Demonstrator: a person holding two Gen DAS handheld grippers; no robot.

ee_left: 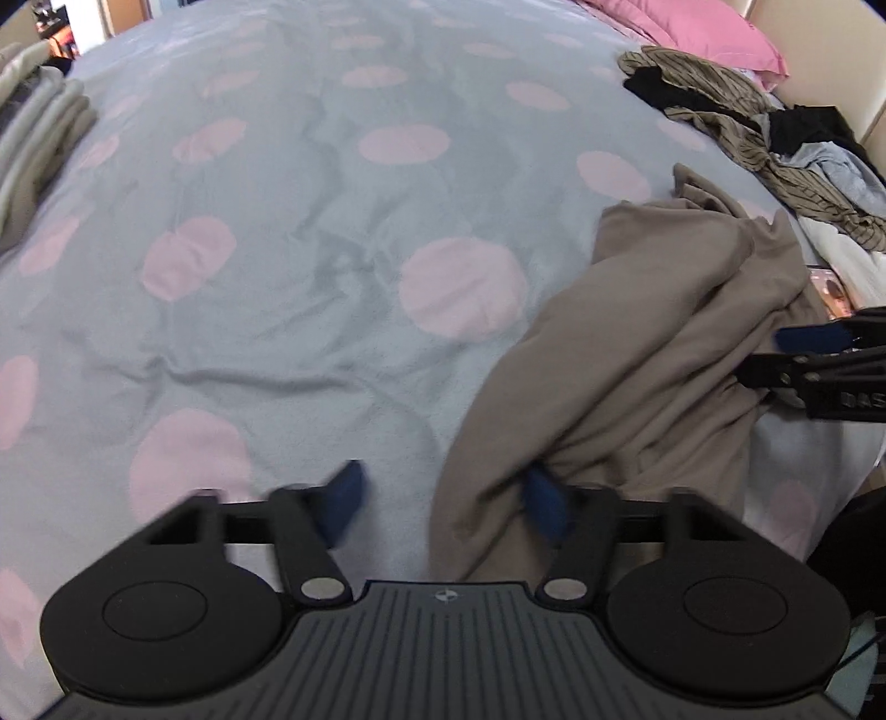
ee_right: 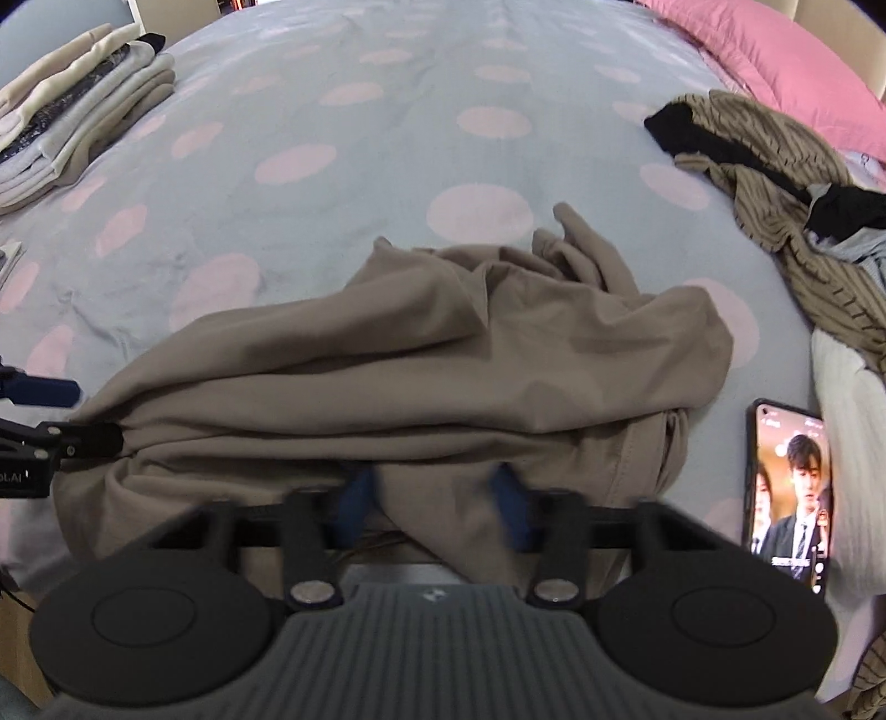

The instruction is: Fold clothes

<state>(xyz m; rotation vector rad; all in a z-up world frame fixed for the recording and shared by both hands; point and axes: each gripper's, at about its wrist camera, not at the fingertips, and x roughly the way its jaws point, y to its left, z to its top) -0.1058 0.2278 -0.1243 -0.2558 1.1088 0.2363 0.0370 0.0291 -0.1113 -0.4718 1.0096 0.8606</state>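
A: Start with the big things. The bed (ee_right: 387, 138) carries it all, under a grey cover with pink dots. A folded stack (ee_right: 72, 122) sits far left, an unsorted heap (ee_right: 775, 183) far right below the pink pillow (ee_right: 775, 50).

B: And the piece being worked?

A: The tan garment (ee_right: 415, 354) lies bunched at the near edge of the bed, between both tools. A phone (ee_right: 789, 487) lies just beside its right end.

B: What could go wrong?

A: As I judge it, the cloth is crumpled in layers, so either tool may pinch several folds, not a clean edge, and lift a lump. A drag to the right could also nudge the phone.

B: The tools themselves?

A: The right tool (ee_right: 437, 509) stands partly open with a fold of tan cloth between its blue pads; I cannot tell whether they press it. The left tool (ee_left: 448, 509) is about half open: its right pad touches the garment's left edge, its left pad stands over bare cover.
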